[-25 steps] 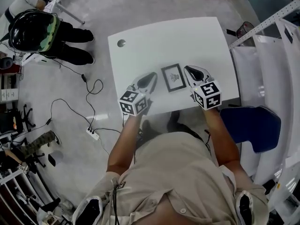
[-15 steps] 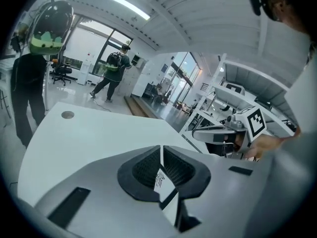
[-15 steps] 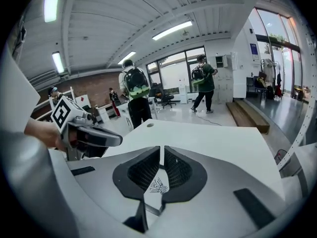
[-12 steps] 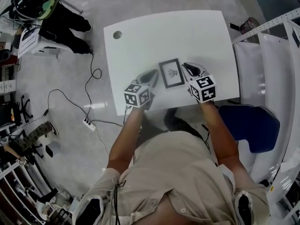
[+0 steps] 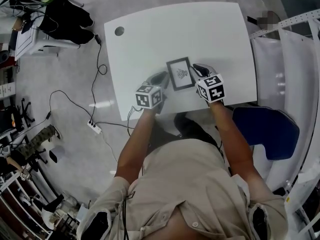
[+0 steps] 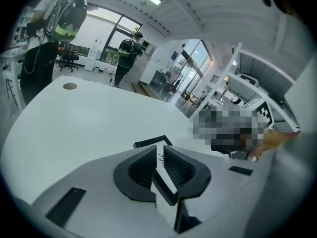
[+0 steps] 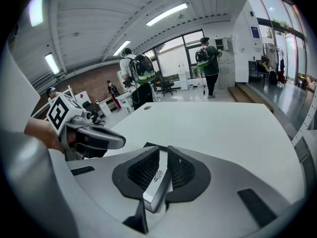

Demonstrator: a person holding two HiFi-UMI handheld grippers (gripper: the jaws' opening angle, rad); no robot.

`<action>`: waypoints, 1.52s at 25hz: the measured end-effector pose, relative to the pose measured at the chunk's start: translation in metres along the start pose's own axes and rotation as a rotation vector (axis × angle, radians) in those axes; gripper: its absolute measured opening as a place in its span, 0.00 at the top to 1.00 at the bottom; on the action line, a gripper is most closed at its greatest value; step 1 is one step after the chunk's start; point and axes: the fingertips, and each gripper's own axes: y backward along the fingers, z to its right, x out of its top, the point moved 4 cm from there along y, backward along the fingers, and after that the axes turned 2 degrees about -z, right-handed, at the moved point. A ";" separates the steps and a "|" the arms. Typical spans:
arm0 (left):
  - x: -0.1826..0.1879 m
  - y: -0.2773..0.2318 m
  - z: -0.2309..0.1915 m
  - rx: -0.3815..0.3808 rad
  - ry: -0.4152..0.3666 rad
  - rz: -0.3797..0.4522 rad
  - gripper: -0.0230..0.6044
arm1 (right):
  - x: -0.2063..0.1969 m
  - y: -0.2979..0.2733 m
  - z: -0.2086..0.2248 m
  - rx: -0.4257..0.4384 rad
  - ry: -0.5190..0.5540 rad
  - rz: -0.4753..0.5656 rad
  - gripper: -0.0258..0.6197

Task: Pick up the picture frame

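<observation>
As it lies flat, the picture frame (image 5: 170,76) holds a drawing (image 5: 182,73).

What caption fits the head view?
Left gripper and right gripper, jaws shut, flank the picture frame on the white table.

Glossy grey floor (image 5: 75,159) (power strip (image 5: 93,126))

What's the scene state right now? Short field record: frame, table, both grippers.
frame: picture frame, black border, lying flat, near the person's edge
table: white table, round hole at its far left corner
left gripper: left gripper, jaws together, nothing between, tip by the frame's left side
right gripper: right gripper, jaws together, nothing between, tip by the frame's right side
contact: cannot tell
task: frame not yet lifted
</observation>
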 end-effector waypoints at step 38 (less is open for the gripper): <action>-0.039 -0.054 -0.020 0.107 0.063 -0.164 0.78 | -0.068 -0.056 0.015 0.031 -0.132 -0.171 0.82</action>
